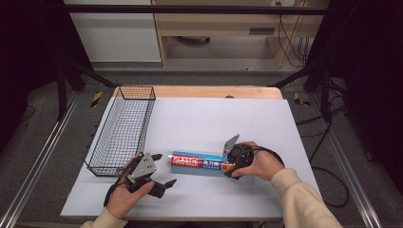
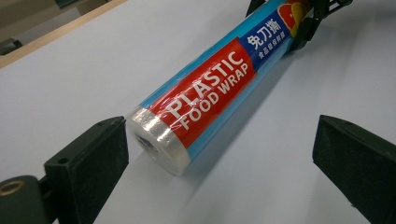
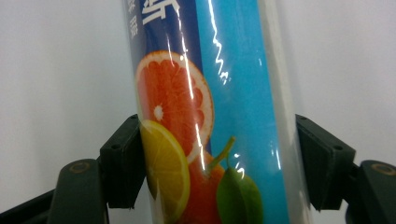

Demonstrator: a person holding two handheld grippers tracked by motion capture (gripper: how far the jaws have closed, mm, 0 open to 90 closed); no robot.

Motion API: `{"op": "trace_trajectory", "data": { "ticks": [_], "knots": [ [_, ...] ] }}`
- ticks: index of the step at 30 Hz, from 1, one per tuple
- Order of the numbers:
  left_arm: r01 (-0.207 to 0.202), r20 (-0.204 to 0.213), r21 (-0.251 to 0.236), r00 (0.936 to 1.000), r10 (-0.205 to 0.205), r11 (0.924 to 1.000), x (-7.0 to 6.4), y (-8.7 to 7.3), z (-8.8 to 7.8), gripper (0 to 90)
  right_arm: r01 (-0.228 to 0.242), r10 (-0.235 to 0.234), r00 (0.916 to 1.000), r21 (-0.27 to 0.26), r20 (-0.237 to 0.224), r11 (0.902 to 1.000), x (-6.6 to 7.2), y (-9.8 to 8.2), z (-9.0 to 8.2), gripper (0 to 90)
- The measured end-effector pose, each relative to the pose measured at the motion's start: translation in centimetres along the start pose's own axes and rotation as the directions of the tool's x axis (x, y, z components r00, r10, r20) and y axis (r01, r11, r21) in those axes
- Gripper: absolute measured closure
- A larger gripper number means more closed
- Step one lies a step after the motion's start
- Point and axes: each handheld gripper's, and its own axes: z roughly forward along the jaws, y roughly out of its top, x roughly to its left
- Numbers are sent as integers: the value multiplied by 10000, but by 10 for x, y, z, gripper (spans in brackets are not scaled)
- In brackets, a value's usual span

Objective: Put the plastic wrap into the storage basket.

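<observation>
While the roll of plastic food wrap [image 1: 202,163] lies flat on the white table [image 1: 214,118], the right gripper [image 1: 230,166] is clamped across its fruit-printed end, one black jaw pressed against each side of the roll in the right gripper view. Over at the roll's other end, the left gripper [image 1: 164,169] sits low with its jaws spread wide and nothing between them; in the left gripper view the clear, film-wrapped end of the roll [image 2: 159,140] points toward it, just ahead of the jaws and apart from both. A black wire basket [image 1: 122,130] stands along the table's left edge, just beyond the left hand [image 1: 126,197].
</observation>
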Motion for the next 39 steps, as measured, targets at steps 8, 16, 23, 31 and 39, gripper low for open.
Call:
{"op": "trace_trajectory", "data": {
  "ticks": [8, 16, 23, 31, 39],
  "knots": [
    [-188, -33, -5, 9998, 188, 9998, 3, 10, -2, 44, 416, -393, 9971, -345, 646, 9985, 9, -3, -2, 297],
    [-1518, 302, 573, 9882, 1502, 9868, 9, 45, 4, 43, 405, -300, 9888, -698, 1463, 9967, 14, -6, -21, 300],
    [-3155, 876, 1522, 9483, 3052, 9366, 10, 89, 35, 52, 925, -865, 9736, -188, 2111, 9955, 16, 4, -45, 300],
    [-4291, 946, 2082, 9032, 4186, 8789, 8, 108, 56, 70, 1393, -1348, 9586, -3, 2507, 9902, 16, 23, -68, 302],
    [-4906, 1035, 2409, 8709, 4804, 8374, 0, 120, 57, 172, 1831, -1850, 9438, 327, 2738, 9825, 25, 40, -89, 302]
  ]
}}
